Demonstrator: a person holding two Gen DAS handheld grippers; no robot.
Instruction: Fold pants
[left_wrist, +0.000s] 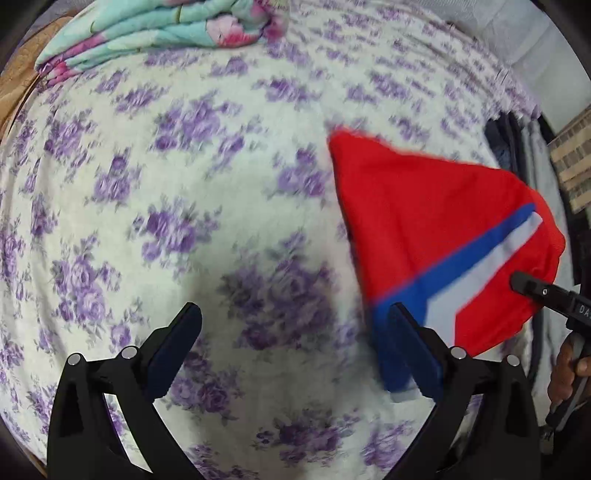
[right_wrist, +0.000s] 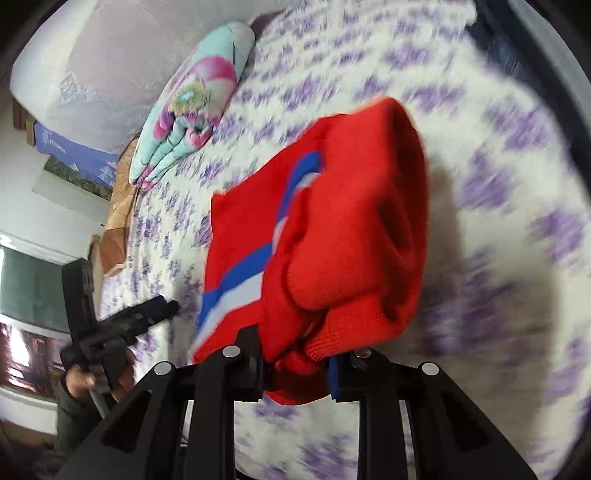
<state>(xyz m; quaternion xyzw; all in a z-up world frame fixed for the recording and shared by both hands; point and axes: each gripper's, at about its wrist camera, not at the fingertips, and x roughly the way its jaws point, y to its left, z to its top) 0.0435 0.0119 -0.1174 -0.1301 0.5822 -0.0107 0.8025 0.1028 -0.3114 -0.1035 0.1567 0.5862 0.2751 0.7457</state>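
Note:
The red pants (right_wrist: 354, 221), with a blue and white stripe, hang bunched above the purple-flowered bed sheet (right_wrist: 517, 258). My right gripper (right_wrist: 295, 363) is shut on a gathered red fold at their near end, which hides the fingertips. In the left wrist view the pants (left_wrist: 424, 206) spread out at the right. My left gripper (left_wrist: 293, 308) stands open over the sheet (left_wrist: 166, 192). Its right finger (left_wrist: 410, 343) is against the blue stripe's lower end, with nothing pressed between the pads. The right gripper (left_wrist: 524, 286) reaches in from the right edge. The left gripper (right_wrist: 162, 308) shows at the left.
A folded teal and pink floral quilt (left_wrist: 166, 29) (right_wrist: 192, 96) lies at the far side of the bed. Dark and grey clothes (left_wrist: 517, 147) hang at the bed's right edge. A person's hand (right_wrist: 85, 384) holds the left gripper's handle. A brown cover (right_wrist: 118, 221) edges the mattress.

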